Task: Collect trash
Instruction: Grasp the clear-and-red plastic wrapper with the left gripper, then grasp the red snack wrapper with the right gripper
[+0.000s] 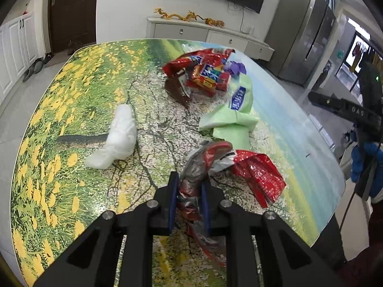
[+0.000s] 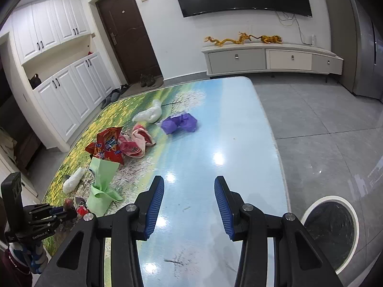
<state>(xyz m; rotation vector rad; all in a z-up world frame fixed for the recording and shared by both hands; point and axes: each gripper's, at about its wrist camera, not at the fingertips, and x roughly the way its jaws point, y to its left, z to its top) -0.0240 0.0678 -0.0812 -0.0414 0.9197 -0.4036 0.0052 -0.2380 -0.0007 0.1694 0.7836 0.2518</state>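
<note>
My left gripper [image 1: 189,187] is shut on a crumpled red and grey wrapper [image 1: 203,157] near the front of the flower-print table [image 1: 71,100]. Beside it lie a red foil wrapper [image 1: 258,172], a green package [image 1: 234,117] and a white plastic wad [image 1: 117,138]. A pile of red snack wrappers [image 1: 203,71] lies farther back. My right gripper [image 2: 189,180] hovers open over the bare blue part of the table [image 2: 215,131], with nothing between its fingers. Ahead of it are a purple wrapper [image 2: 179,123], a white bag [image 2: 149,113] and pink wrappers [image 2: 136,143].
A round black-lined bin [image 2: 332,234] stands on the floor to the right of the table. The left gripper [image 2: 69,209] shows at the lower left of the right wrist view. A low white sideboard [image 2: 270,58] and white cupboards [image 2: 67,100] line the walls.
</note>
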